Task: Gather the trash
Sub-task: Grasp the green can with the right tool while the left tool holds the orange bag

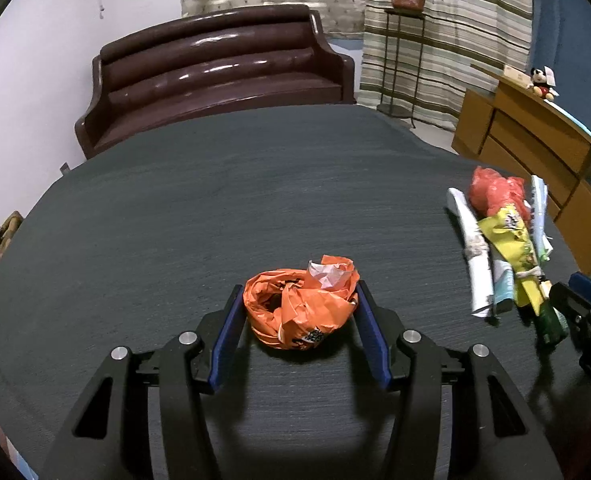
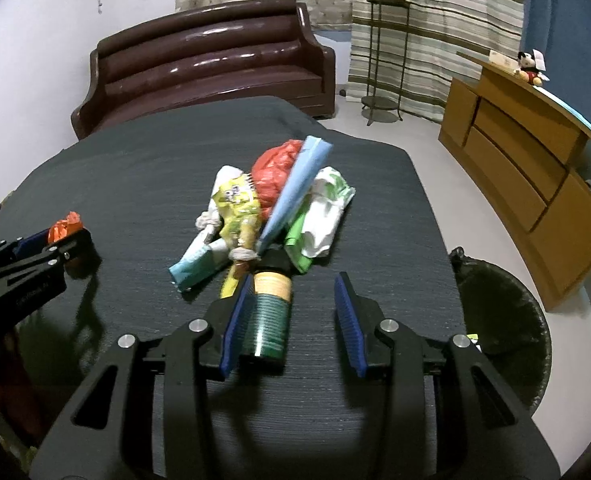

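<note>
A crumpled orange plastic bag (image 1: pixel 301 309) lies on the dark table (image 1: pixel 255 200) between the blue pads of my left gripper (image 1: pixel 300 300). The jaws are wide and the pads stand at its sides. My right gripper (image 2: pixel 295 292) is open around a green bottle (image 2: pixel 269 322) that lies against its left pad. Just beyond it is a pile of trash (image 2: pixel 271 208): a yellow wrapper, a red bag, a blue packet, white and green wrappers. The pile (image 1: pixel 503 240) and my right gripper (image 1: pixel 587 312) show at the right of the left wrist view.
A black-lined trash bin (image 2: pixel 503 320) stands on the floor right of the table. A brown sofa (image 2: pixel 207 56) is behind the table. A wooden cabinet (image 2: pixel 535 168) runs along the right wall. A plant stand (image 2: pixel 383 52) stands by the curtain.
</note>
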`<act>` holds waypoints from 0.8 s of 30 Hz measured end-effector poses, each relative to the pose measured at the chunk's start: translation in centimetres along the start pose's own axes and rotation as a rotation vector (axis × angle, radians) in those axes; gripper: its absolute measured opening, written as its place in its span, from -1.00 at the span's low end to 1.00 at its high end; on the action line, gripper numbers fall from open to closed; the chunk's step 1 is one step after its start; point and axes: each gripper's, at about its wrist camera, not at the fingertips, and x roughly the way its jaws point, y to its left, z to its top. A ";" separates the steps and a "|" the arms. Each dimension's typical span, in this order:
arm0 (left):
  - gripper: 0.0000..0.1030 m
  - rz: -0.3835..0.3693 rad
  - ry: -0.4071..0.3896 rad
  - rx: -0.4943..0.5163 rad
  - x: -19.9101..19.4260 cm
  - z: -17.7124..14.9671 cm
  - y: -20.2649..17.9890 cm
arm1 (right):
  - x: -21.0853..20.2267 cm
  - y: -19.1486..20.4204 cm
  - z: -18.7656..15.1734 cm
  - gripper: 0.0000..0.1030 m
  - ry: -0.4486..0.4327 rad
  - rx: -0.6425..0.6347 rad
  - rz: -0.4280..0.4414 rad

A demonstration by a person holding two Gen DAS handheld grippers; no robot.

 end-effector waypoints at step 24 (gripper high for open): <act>0.04 -0.023 0.001 -0.010 -0.7 -0.7 0.7 | -0.2 0.0 -1.8 -0.55 0.056 0.001 -0.015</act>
